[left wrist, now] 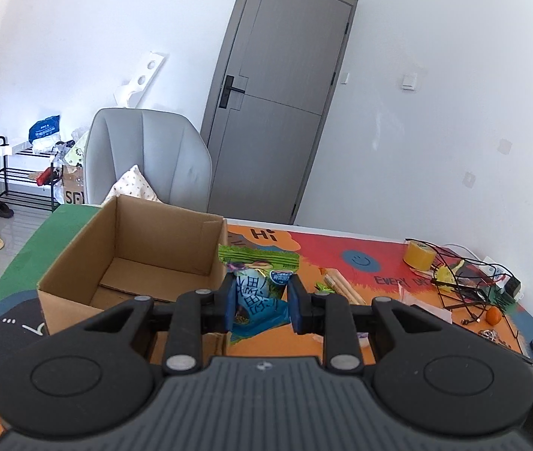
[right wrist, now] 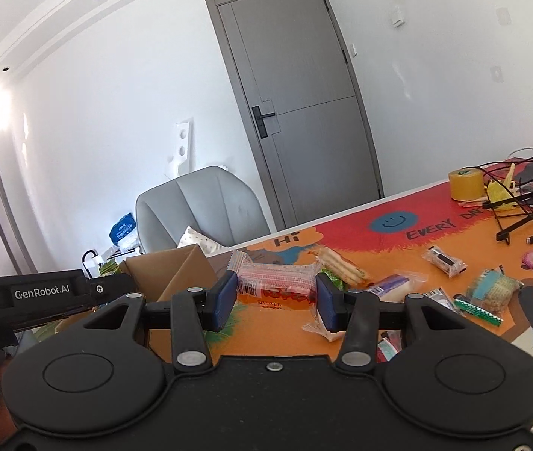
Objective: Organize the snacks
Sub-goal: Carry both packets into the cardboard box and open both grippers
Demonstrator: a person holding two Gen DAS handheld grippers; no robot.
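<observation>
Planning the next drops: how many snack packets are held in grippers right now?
2: a blue-green packet in the left gripper beside the cardboard box; a red packet in the right gripper.

In the left wrist view the box (left wrist: 131, 259) sits on the table (left wrist: 379, 263) at lower left, the chair (left wrist: 146, 158) behind it, the door (left wrist: 281, 105) at upper centre, the tape roll (left wrist: 418, 253) far right.
</observation>
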